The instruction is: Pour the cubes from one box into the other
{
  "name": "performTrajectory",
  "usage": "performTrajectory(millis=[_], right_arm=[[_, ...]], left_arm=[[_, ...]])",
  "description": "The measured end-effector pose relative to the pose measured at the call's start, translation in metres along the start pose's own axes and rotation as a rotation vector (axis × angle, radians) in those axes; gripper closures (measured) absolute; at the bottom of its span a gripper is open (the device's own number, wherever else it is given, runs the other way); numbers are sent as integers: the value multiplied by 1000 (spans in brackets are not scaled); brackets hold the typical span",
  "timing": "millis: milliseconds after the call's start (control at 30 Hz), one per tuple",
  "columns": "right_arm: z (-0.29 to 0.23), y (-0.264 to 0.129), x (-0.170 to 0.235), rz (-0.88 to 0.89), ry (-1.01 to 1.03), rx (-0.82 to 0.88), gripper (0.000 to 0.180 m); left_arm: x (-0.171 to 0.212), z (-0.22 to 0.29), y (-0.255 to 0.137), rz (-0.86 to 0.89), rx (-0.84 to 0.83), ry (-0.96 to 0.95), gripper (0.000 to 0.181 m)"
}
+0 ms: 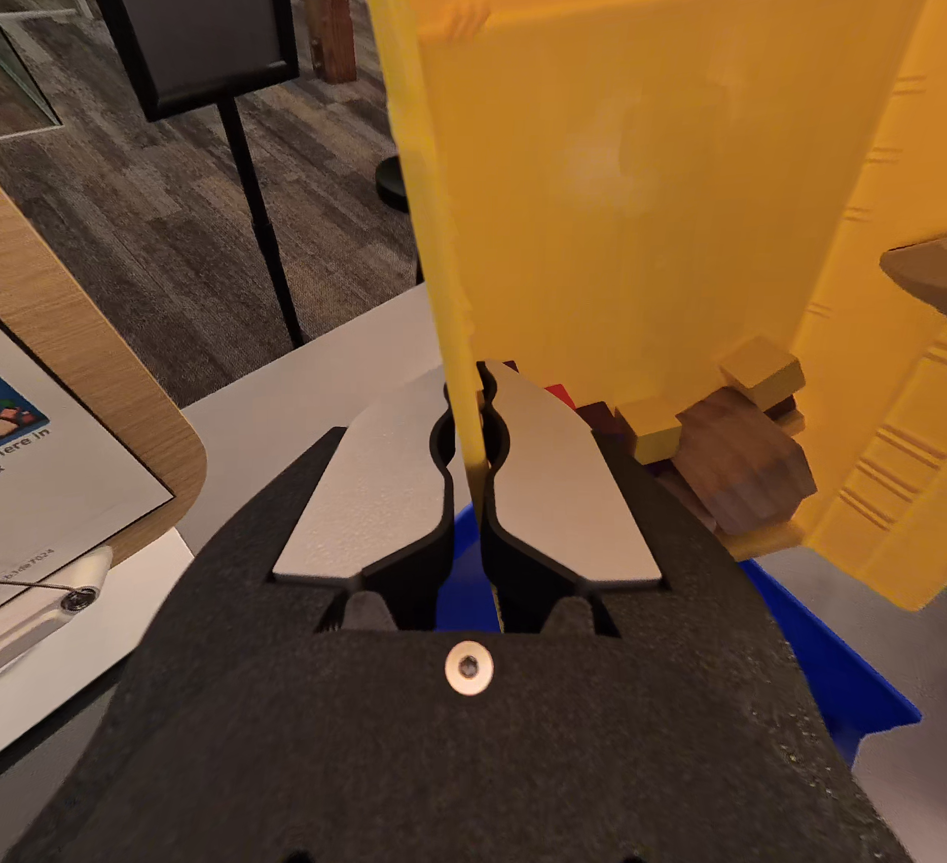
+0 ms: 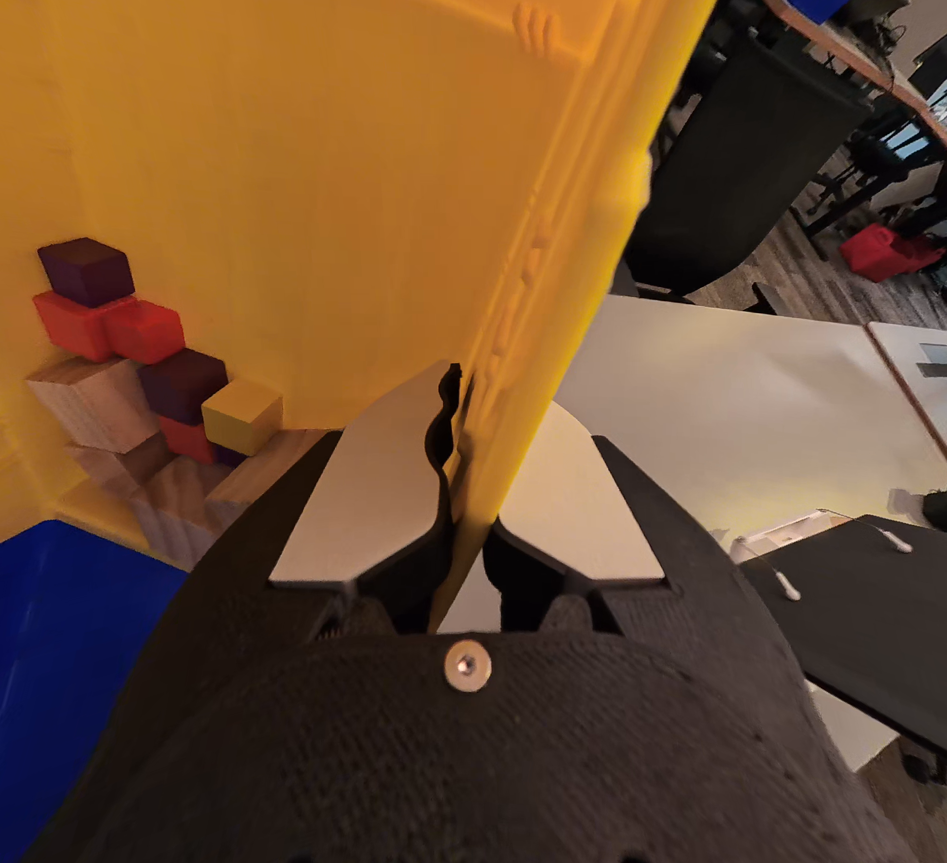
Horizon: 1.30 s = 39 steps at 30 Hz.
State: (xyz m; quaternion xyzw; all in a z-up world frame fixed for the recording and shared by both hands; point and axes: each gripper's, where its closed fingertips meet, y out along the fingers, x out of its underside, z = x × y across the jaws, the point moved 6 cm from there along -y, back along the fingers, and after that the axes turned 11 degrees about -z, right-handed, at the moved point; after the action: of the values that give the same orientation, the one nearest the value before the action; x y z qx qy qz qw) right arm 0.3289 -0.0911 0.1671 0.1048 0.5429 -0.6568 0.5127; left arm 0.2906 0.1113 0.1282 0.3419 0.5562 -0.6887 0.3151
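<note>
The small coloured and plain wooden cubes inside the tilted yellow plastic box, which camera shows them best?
The right wrist view: the small coloured and plain wooden cubes are sharp, heaped at the yellow plastic box's lower end. The left wrist view shows only a few, blurred.

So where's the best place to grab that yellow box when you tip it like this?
By its thin side walls, one gripper on each. The left gripper and right gripper each pinch a wall edge of the yellow box, coming from its open side. The walls are flat and slim enough to fit between the fingers, and opposite holds steady it as cubes slide toward the blue box.
</note>
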Motion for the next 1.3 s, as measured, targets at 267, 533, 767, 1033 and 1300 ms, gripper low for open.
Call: performTrajectory(millis=[267,533,767,1033,1300], right_arm=[[-4,1,-2,18,-32,33,174],[0,-7,-3,7,-36,54,174],[10,-22,-5,72,-27,81,175],[10,-22,-3,73,-52,102,174],[10,-21,-1,57,-14,67,174]], left_arm=[[4,-6,3,3,41,-37,176],[2,2,1,37,20,-3,176],[-4,10,-8,148,35,22,176],[-1,12,-6,139,58,-16,176],[-4,13,-9,137,30,29,176]])
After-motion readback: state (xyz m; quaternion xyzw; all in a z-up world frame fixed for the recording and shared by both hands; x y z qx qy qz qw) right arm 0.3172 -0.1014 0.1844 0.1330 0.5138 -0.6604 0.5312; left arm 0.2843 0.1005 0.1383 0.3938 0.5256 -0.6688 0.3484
